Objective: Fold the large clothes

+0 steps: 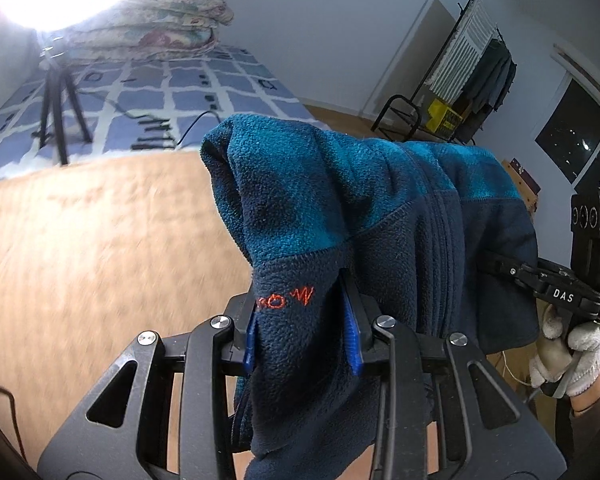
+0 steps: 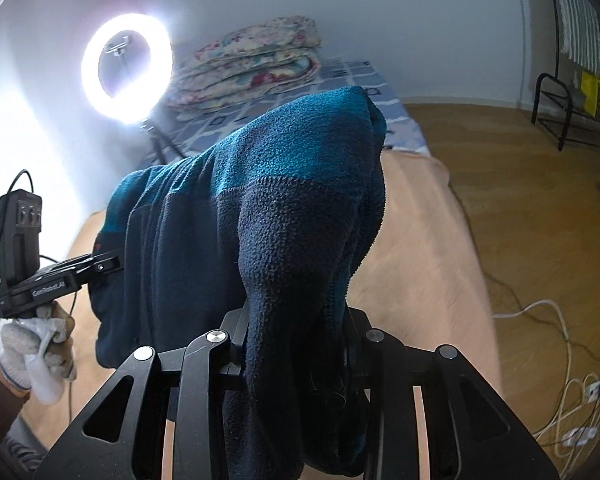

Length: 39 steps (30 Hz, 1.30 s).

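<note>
A teal and navy fleece jacket [image 1: 340, 216] with an orange logo hangs in the air between both grippers, above a tan blanket [image 1: 100, 240]. My left gripper [image 1: 302, 328] is shut on a navy fold of it, blue pads pressing the cloth. My right gripper [image 2: 296, 332] is shut on another navy fold of the same jacket [image 2: 268, 208]. Each gripper shows in the other's view: the right one [image 1: 500, 264] at the jacket's right edge, the left one [image 2: 108, 260] at its left edge, both gripped by gloved hands.
A bed with a blue checked sheet [image 1: 180, 96] carries folded floral quilts [image 2: 252, 60]. A ring light [image 2: 126, 68] on a tripod [image 1: 58, 112] stands on it. A clothes rack [image 1: 472, 56] is at the right. Cables and a power strip [image 2: 596, 388] lie on the wooden floor.
</note>
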Available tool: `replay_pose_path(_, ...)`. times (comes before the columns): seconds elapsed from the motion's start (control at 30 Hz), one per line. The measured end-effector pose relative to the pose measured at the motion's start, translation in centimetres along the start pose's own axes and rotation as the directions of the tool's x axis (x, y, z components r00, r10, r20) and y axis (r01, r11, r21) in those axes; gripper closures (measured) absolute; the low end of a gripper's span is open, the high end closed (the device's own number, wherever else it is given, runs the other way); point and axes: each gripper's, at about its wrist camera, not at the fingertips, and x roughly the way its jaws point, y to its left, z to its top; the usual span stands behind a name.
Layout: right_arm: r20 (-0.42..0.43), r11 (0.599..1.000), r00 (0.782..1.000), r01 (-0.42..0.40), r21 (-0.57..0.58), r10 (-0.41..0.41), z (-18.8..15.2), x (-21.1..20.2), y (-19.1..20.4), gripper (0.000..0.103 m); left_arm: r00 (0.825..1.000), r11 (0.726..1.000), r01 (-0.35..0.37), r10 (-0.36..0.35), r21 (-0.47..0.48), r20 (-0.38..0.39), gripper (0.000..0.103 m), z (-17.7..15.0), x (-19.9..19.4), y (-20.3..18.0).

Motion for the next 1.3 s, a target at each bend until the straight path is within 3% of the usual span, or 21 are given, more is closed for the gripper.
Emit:
replay_pose_path(0.63, -0.007, 0.993, 0.994, 0.107, 0.054, -0.107, 7.2, 7.7, -8.6, 0.074, 0.999, 0.999, -0.045, 0.045, -0.007, 0.013, 0.071, 8.2, 13.5, -2.4)
replay_pose_path(1.0, -0.037, 0.981, 0.985, 0.171, 0.095, -0.168, 8.7, 12.7, -11.3, 0.075, 0.999, 0.998, -0.053, 0.052, -0.043, -0.017, 0.071, 9.4, 18.9, -0.7)
replay_pose_path(1.2, -0.055, 0.976, 0.978, 0.203, 0.081, -0.199, 9.0, 14.2, -11.9, 0.075, 0.998, 0.997, -0.061, 0.060, -0.037, -0.036, 0.071, 9.0, 19.9, 0.5)
replay_pose_path(1.3, -0.065, 0.973, 0.977, 0.208, 0.098, -0.203, 9.2, 14.5, -12.6, 0.066, 0.998, 0.998, -0.059, 0.057, -0.034, -0.038, 0.071, 8.9, 19.8, 0.7)
